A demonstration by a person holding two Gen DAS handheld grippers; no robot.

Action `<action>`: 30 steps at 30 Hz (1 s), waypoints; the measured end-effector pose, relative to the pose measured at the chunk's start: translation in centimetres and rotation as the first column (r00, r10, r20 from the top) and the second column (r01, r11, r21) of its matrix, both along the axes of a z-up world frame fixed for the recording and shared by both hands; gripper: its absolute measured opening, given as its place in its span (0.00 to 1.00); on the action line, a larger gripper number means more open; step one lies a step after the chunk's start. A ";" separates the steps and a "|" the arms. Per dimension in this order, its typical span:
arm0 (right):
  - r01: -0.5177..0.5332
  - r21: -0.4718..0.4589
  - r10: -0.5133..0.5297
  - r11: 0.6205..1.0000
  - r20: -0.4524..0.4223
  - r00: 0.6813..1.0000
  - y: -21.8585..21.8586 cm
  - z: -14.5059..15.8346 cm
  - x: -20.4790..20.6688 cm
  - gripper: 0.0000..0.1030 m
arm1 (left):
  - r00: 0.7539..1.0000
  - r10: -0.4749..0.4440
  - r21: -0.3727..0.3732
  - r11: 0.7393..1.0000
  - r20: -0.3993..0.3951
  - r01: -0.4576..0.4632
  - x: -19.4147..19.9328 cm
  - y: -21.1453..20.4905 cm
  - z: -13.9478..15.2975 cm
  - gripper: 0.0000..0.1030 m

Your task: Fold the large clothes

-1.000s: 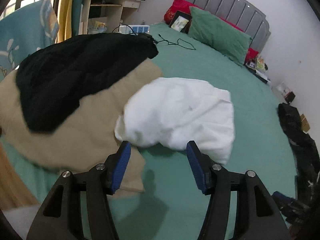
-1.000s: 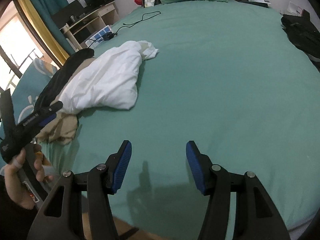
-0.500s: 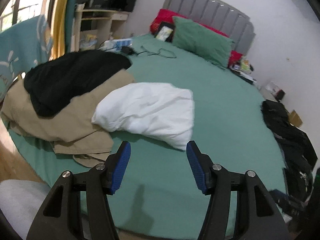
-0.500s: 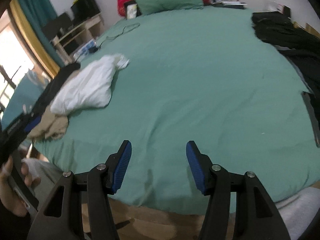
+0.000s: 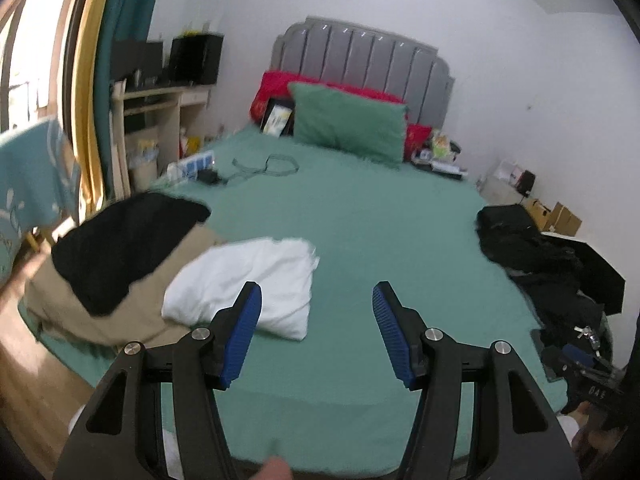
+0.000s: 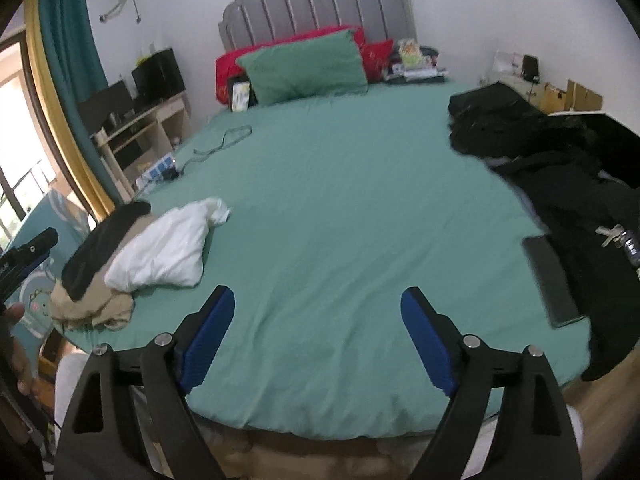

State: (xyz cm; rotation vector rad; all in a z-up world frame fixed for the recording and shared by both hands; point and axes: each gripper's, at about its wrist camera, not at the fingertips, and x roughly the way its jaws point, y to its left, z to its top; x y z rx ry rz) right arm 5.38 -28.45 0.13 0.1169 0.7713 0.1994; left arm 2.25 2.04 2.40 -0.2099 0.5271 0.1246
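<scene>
One white garment (image 5: 248,280), crumpled, long axis toward headboard (image 5: 360,56)

Left edge of bed (image 5: 360,240): we see stacked clothes (image 5: 120,248), another garment (image 5: 248,280) just right.
Right edge: heaped clothes (image 6: 560,152).
Head: pillow (image 6: 304,68) before headboard (image 6: 316,4).
Middle: cable (image 5: 264,166) toward head.

A big bed (image 6: 340,208) with a green sheet holds everything. On its near left side is a pile: a tan cloth (image 5: 100,312) on the sheet, a black cloth (image 5: 120,240) and a white cloth (image 5: 248,280) on top. At the far end lie a green pillow (image 6: 308,66) and red pillows (image 5: 280,84). A thin cable (image 5: 264,166) lies far left. Black clothes (image 6: 560,168) are heaped along the right edge, with a flat dark thing (image 6: 552,280) beside them.
</scene>
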 end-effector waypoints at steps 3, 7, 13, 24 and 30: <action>0.001 -0.002 -0.001 1.000 0.063 0.998 -0.5 2.8 -0.6 0.83 | 0.999 -0.026 0.054 0.998 0.040 0.024 -0.5 -1.3 1.7 0.59; 0.000 -0.026 0.004 1.000 0.143 0.990 -0.3 6.0 -1.8 0.86 | 0.995 -0.046 0.107 0.994 0.092 0.036 -1.2 -2.4 3.5 0.59; -0.014 -0.078 0.031 0.997 0.229 0.973 0.7 10.0 -3.5 0.89 | 0.985 -0.060 0.121 0.992 0.159 0.041 -2.3 -3.1 5.8 0.61; -0.045 -0.098 0.081 0.994 0.402 0.912 2.7 14.6 -7.0 0.98 | 0.954 -0.030 0.184 0.983 0.297 -0.027 -6.0 -3.3 9.6 0.81; -0.026 -0.073 0.059 0.997 0.499 0.865 3.3 15.2 -8.5 0.99 | 0.920 -0.019 0.126 0.992 0.392 -0.033 -8.0 -2.0 10.2 0.81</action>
